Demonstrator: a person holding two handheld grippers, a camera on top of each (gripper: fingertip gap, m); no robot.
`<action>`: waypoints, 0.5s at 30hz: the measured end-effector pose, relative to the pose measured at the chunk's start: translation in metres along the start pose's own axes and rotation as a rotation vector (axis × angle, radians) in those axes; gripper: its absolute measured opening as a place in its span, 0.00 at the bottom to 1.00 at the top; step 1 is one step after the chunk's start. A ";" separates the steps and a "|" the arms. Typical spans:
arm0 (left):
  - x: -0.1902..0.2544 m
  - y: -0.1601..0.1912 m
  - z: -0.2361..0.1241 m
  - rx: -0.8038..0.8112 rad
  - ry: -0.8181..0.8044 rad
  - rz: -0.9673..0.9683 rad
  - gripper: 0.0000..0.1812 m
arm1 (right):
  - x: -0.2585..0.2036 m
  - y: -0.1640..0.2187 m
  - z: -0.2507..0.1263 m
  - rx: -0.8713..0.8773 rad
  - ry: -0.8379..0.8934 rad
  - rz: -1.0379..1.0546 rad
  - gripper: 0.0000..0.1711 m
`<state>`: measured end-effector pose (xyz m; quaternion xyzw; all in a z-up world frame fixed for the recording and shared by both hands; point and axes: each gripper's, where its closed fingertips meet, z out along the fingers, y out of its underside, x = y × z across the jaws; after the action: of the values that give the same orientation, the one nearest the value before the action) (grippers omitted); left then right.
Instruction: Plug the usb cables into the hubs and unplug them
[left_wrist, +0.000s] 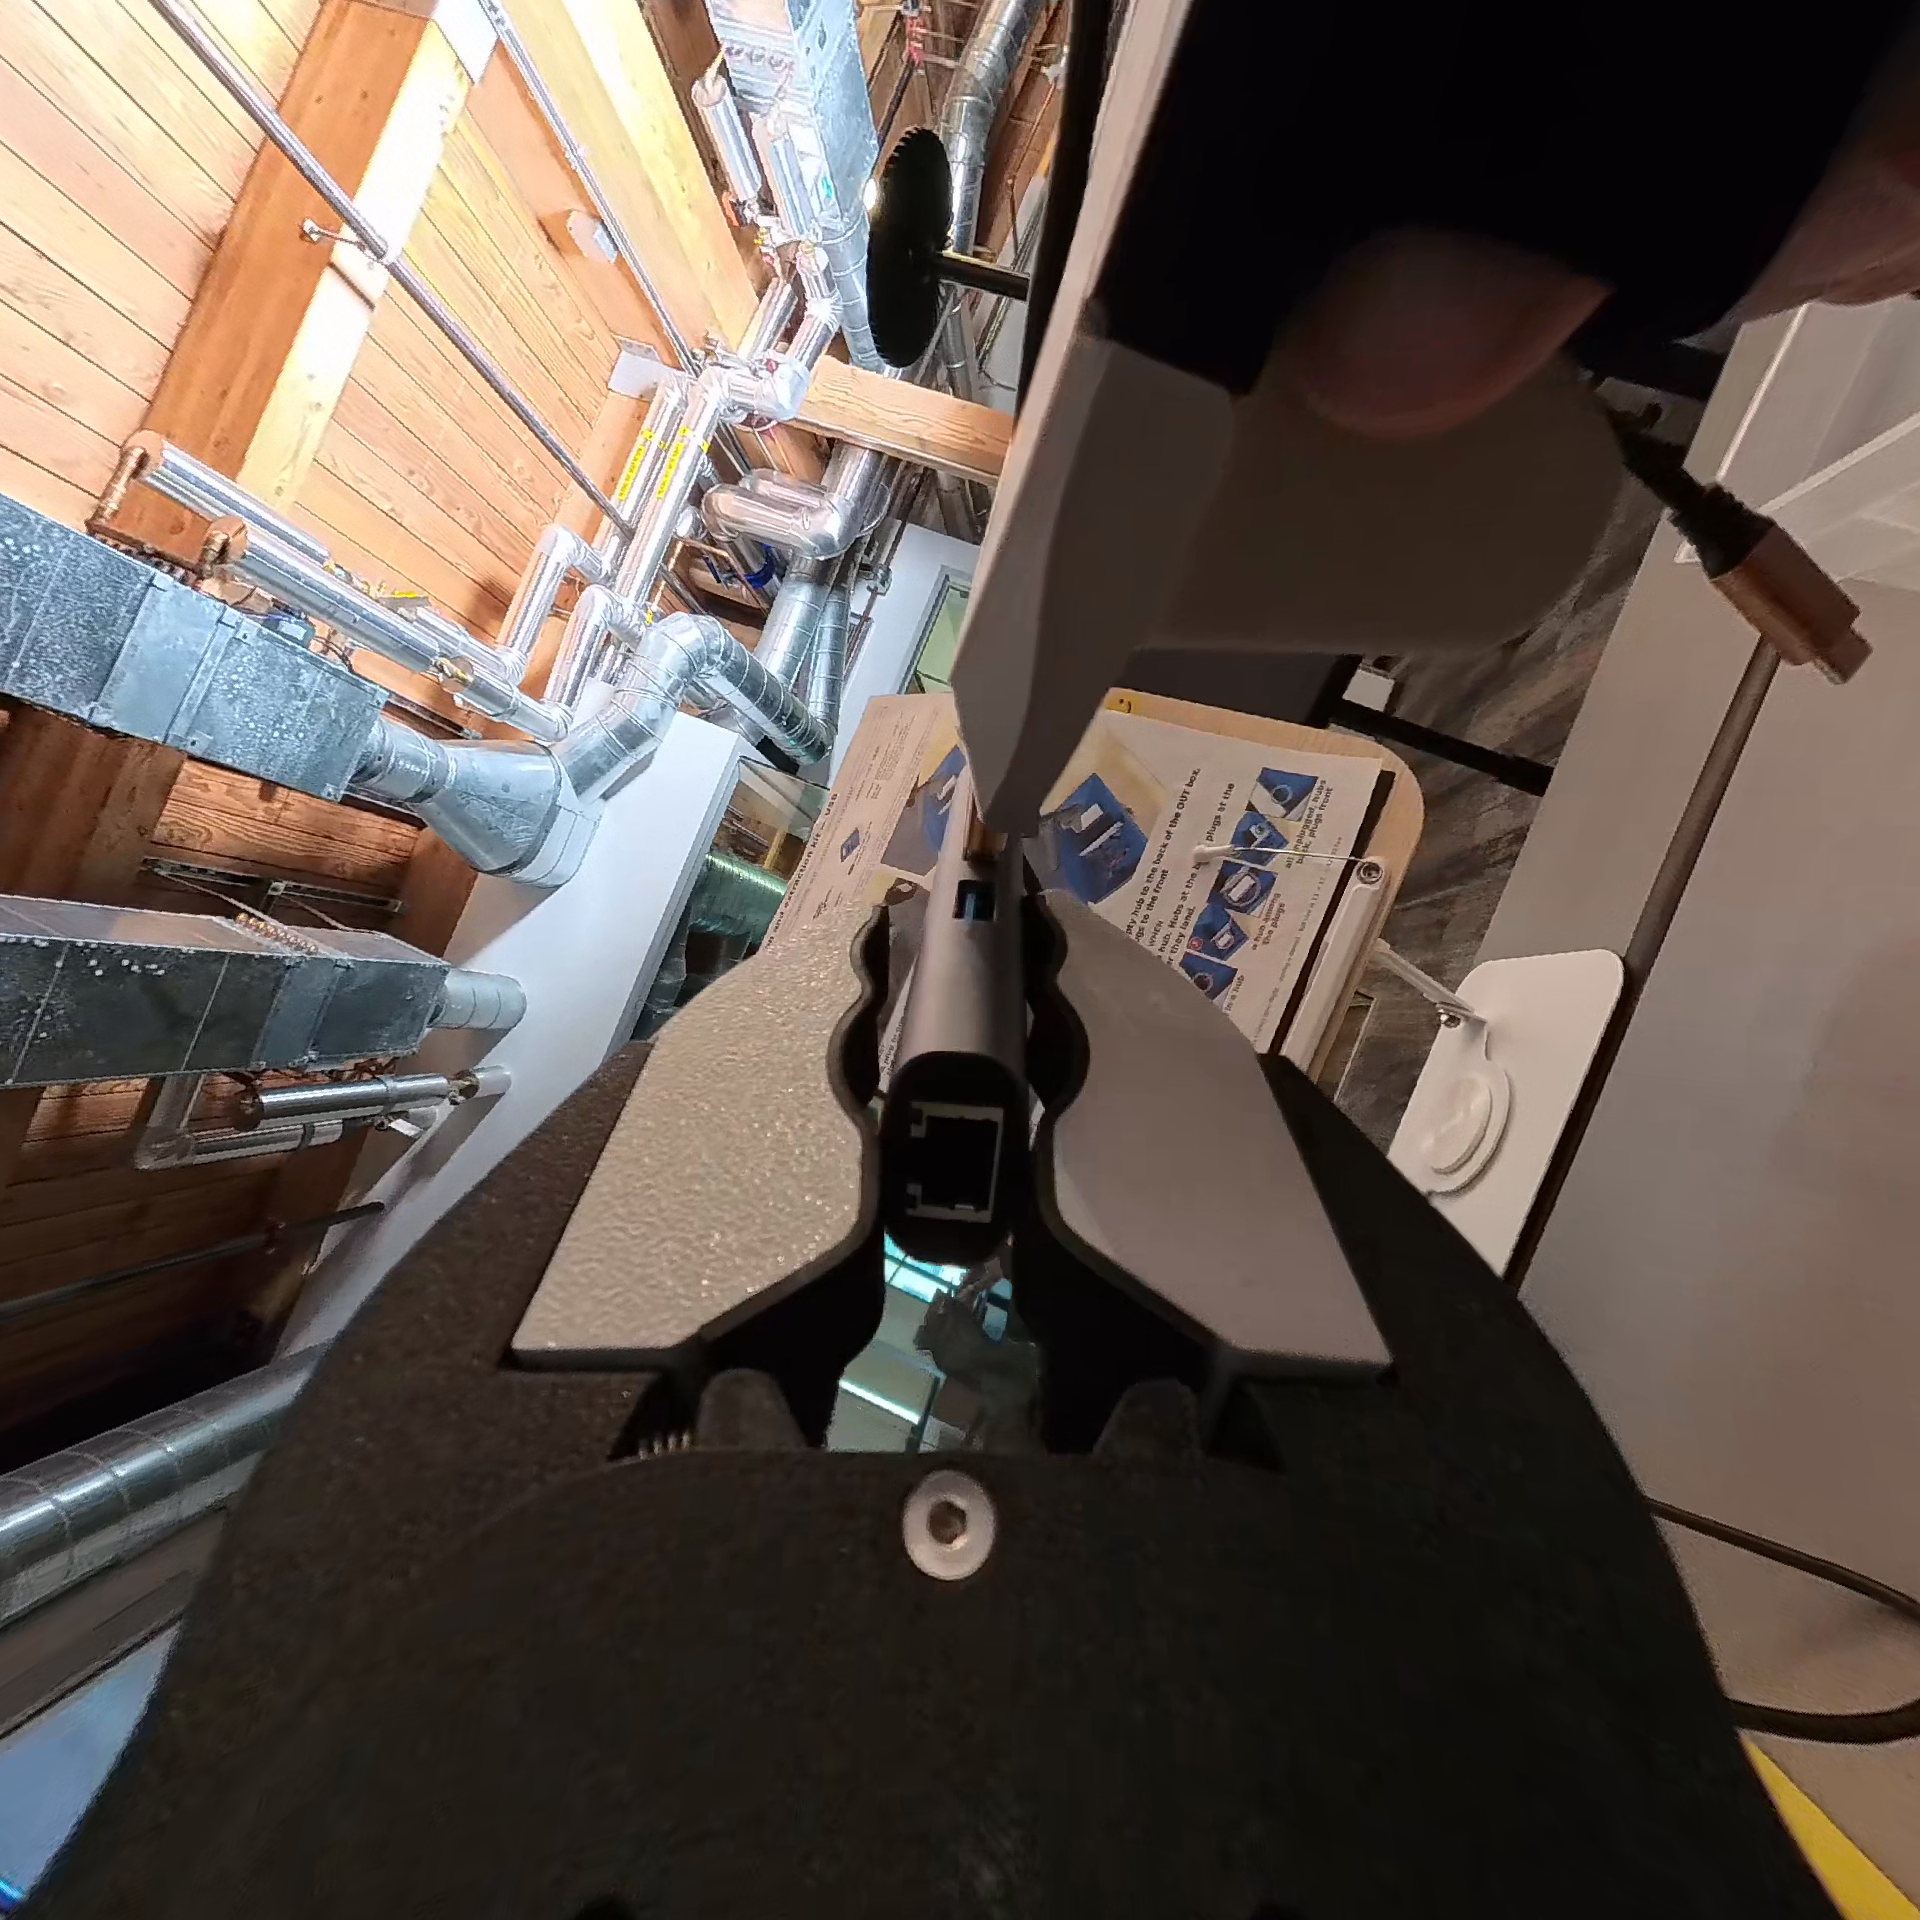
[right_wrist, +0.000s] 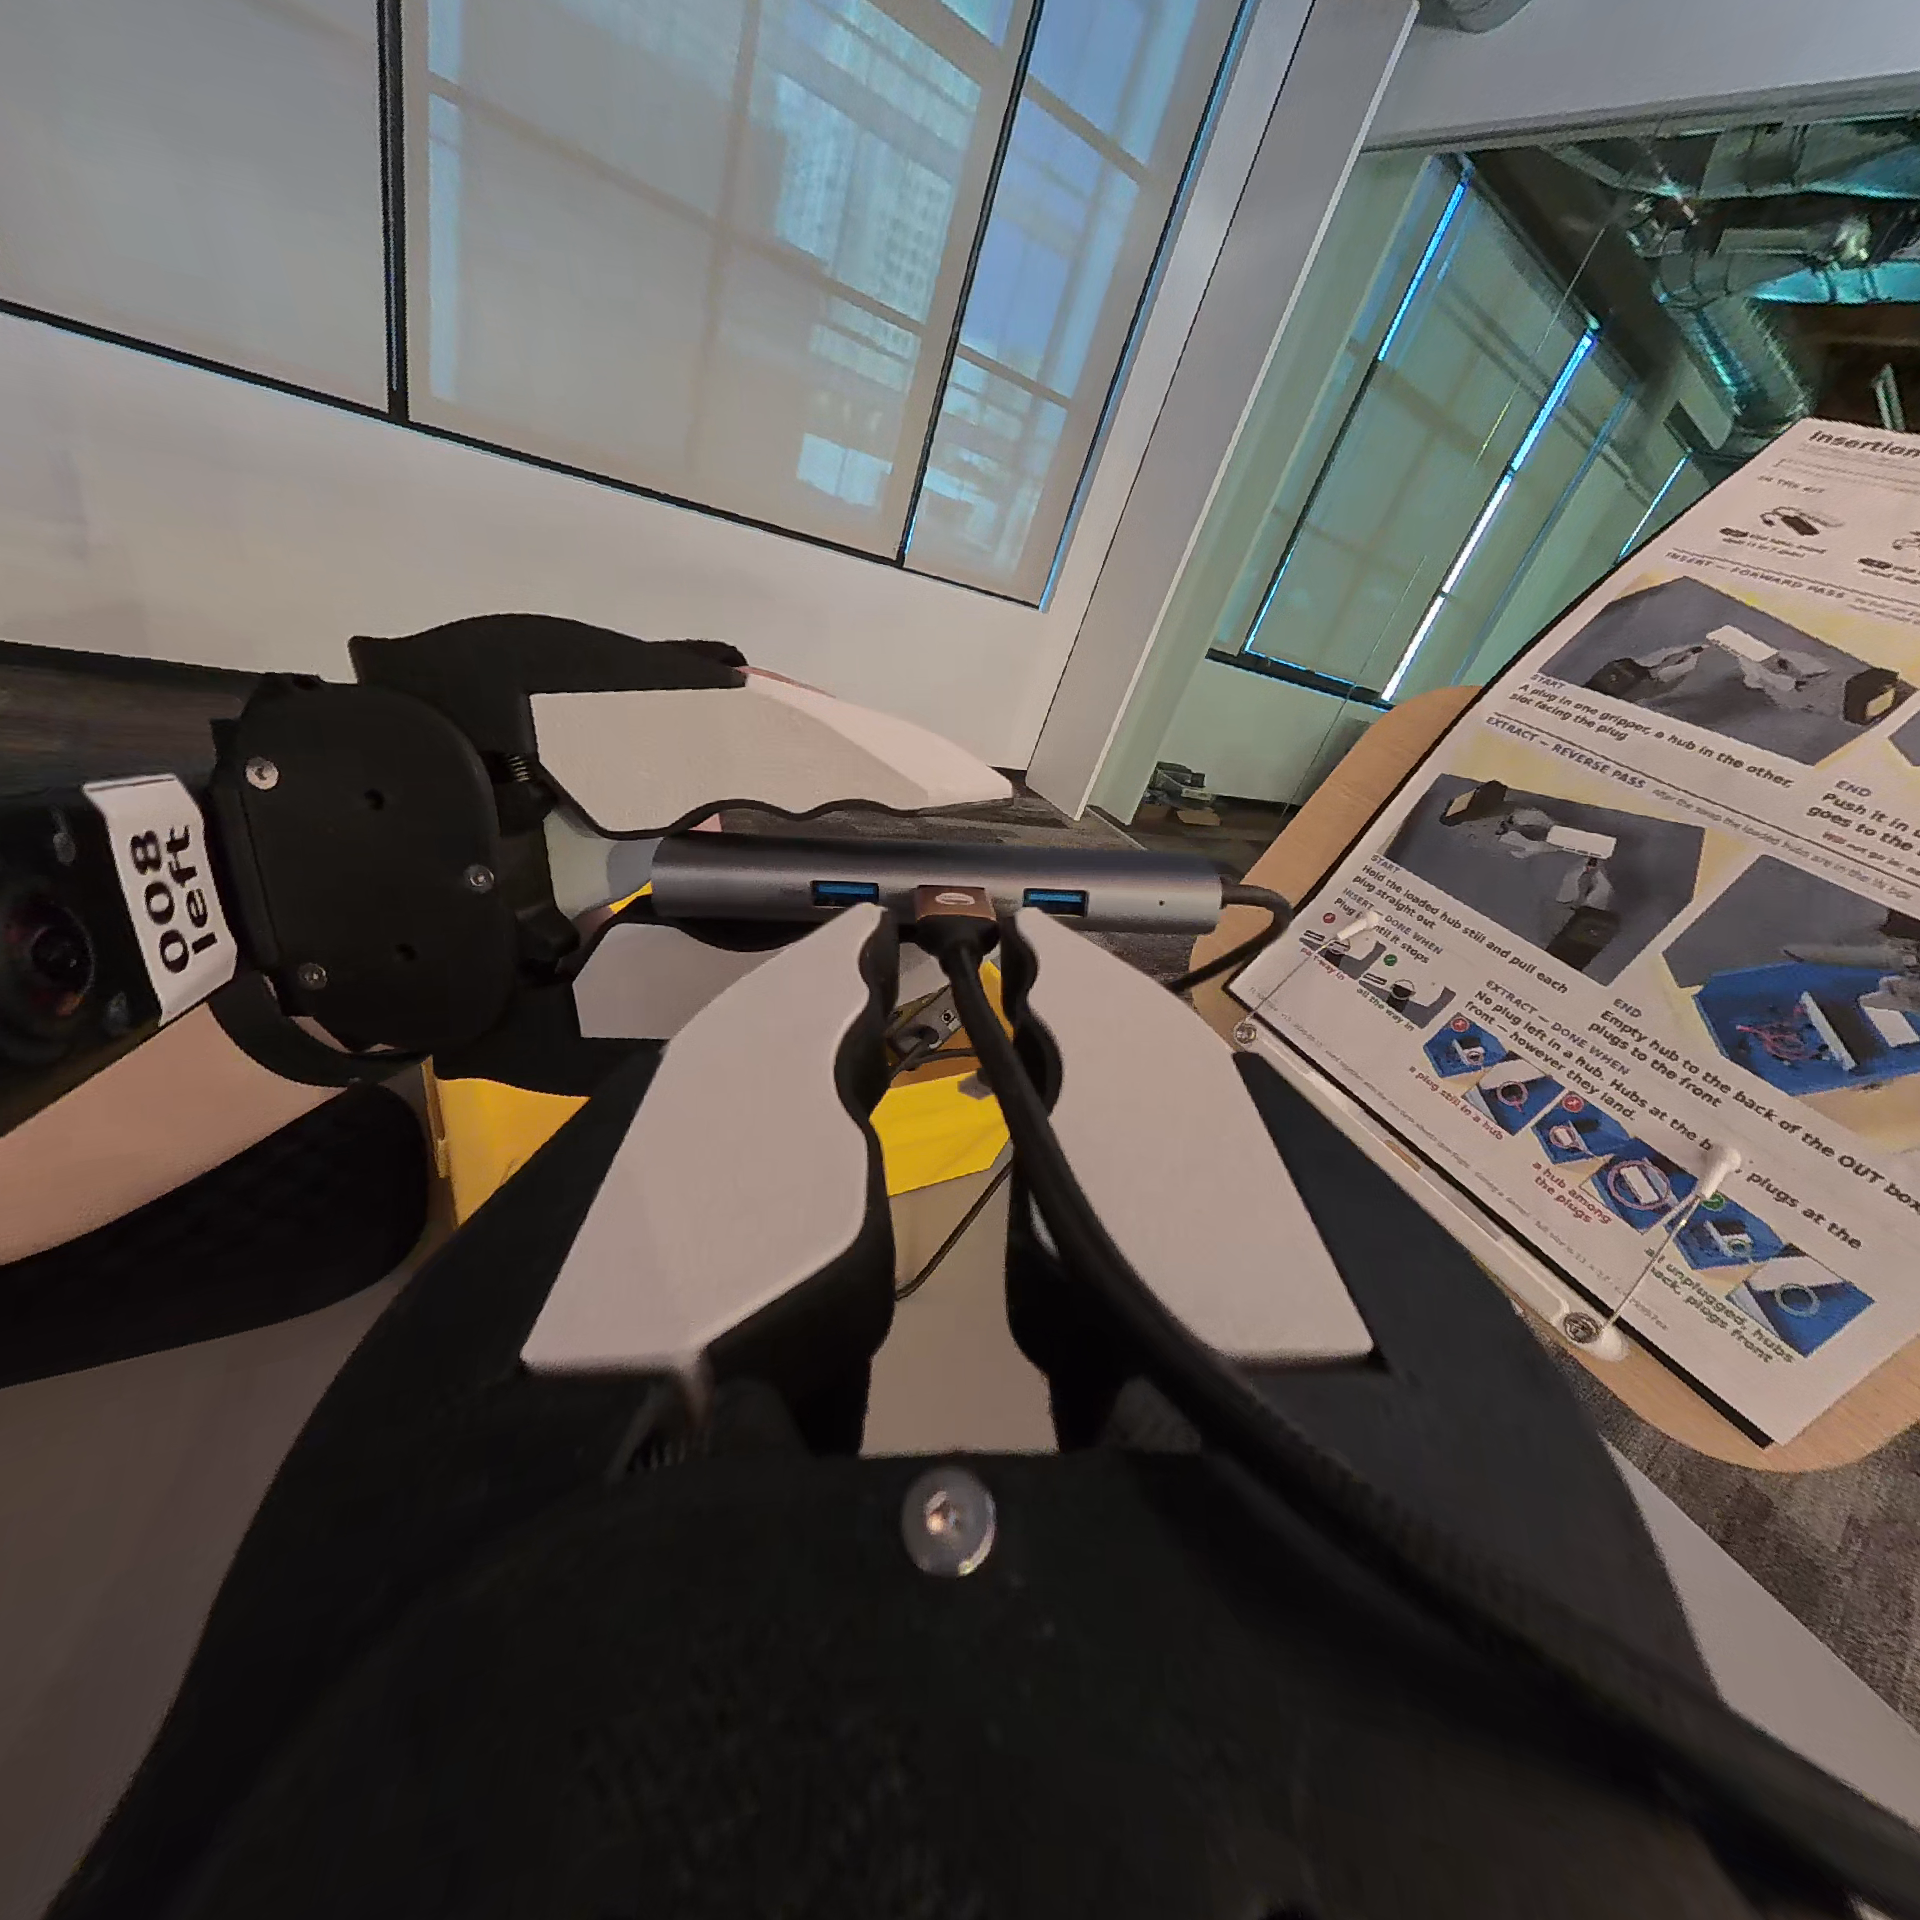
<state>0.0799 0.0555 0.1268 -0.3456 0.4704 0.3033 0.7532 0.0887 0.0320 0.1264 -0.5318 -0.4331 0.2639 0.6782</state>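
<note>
Right gripper: seen nearest in the right wrist view, its two grey fingers are brought in around a copper-coloured USB plug; the tips flank the plug closely, and it appears to be pinched between them.
Cable: a black lead is run back from the plug between the fingers toward the camera.
USB plug: it is seated in the middle port of the hub's near face, with a blue port open on each side of it.
Hub: a slim grey bar is held level above the counter, lying left to right across the right wrist view; its own black lead leaves at the right end.
Left gripper: it is clamped on the left end of the hub; in the left wrist view the hub is sighted end-on along its length, gripped between the textured fingers.
Second plug: a loose copper-coloured plug on a black lead is seen at the upper right of the left wrist view, clear of the hub.
Yellow box: it is glimpsed below the hub, partly hidden by the fingers.
Instruction sheet: a printed page with photos is propped on a wooden board at the far right.
Windows: large panes are seen farthest off.
</note>
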 end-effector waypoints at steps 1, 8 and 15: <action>0.000 0.000 0.000 -0.002 0.001 0.005 0.13 | 0.000 0.000 0.000 -0.001 0.000 -0.001 0.11; 0.006 -0.002 0.001 -0.006 0.002 0.018 0.13 | 0.002 0.005 0.001 -0.021 -0.001 -0.002 0.10; 0.007 0.000 0.002 -0.014 0.000 0.014 0.13 | 0.002 0.005 0.001 -0.020 -0.026 0.026 0.10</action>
<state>0.0837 0.0578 0.1216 -0.3477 0.4704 0.3119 0.7487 0.0894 0.0352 0.1220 -0.5406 -0.4376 0.2753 0.6636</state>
